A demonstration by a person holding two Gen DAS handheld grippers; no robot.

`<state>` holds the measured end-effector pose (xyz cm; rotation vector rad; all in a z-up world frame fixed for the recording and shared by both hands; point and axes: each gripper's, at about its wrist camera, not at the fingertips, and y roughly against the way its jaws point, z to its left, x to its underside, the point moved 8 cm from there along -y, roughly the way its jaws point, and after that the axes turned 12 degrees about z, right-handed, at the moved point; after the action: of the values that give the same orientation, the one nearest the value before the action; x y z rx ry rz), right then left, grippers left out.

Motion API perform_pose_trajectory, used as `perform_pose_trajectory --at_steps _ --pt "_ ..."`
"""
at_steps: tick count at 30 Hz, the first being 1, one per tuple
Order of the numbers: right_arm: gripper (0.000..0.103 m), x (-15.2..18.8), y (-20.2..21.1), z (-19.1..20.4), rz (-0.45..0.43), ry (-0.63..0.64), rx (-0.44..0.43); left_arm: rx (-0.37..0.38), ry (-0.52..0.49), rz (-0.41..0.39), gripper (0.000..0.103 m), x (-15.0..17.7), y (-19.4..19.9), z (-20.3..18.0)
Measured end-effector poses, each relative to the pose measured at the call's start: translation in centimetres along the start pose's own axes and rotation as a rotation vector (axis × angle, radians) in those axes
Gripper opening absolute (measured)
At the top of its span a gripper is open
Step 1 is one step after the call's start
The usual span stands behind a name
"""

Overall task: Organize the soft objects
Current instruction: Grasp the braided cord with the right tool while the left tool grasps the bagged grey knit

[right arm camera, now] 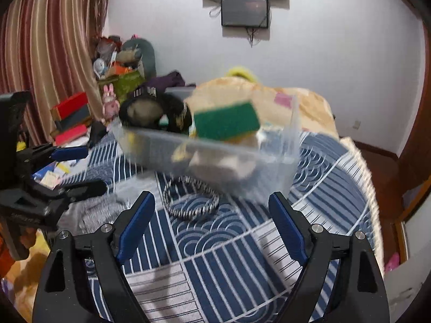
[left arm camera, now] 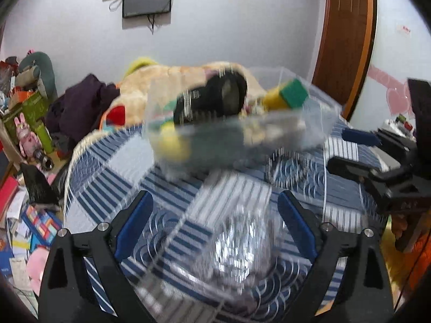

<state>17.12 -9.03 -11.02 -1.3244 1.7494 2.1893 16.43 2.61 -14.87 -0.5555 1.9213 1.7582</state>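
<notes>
Fingers of the left gripper (left arm camera: 215,223) are spread over a blurred silvery object (left arm camera: 237,247); the clear bin (left arm camera: 309,132) with a green sponge (left arm camera: 293,92) stands at 12 o'clock on the blue bedspread (left arm camera: 172,188).

Right wrist view: the right gripper (right arm camera: 212,228) is wide apart (holding nothing), a striped ring (right arm camera: 191,202) lies at 12 o'clock, just before the bin.

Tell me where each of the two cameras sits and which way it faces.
Left wrist view: on the left gripper, facing across the blue-and-white patterned bedspread at the clear plastic bin; its open blue-padded fingers show, and the right gripper at the right edge.
Right wrist view: on the right gripper, facing the same bin with a black-and-white striped ring in front; the left gripper shows at the left edge.
Shared: bin, green-and-yellow sponge, bedspread, wall-mounted black screen.
</notes>
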Motion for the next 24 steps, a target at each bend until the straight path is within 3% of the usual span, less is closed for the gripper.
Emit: perform_pose_trajectory --at_steps 7,11,16,21,24 --pt "0.084 1.2 -2.4 1.2 0.07 0.008 -0.032 0.023 0.006 0.077 0.095 3.4 -2.2 -0.7" --pt "0.073 1.0 -3.3 2.1 0.099 0.037 -0.021 0.022 0.004 0.062 0.091 4.1 -2.7 -1.0" --pt "0.057 0.5 -4.7 2.5 0.136 0.075 0.013 0.032 -0.003 0.041 0.069 3.8 -2.4 -1.4" --pt "0.028 0.9 -4.4 2.5 0.13 0.085 0.002 0.045 0.018 0.029 0.046 3.3 -2.4 -1.1" --pt "0.015 1.1 -4.2 2.4 0.122 0.09 0.002 0.046 0.026 0.012 0.039 3.3 -2.1 -0.9"
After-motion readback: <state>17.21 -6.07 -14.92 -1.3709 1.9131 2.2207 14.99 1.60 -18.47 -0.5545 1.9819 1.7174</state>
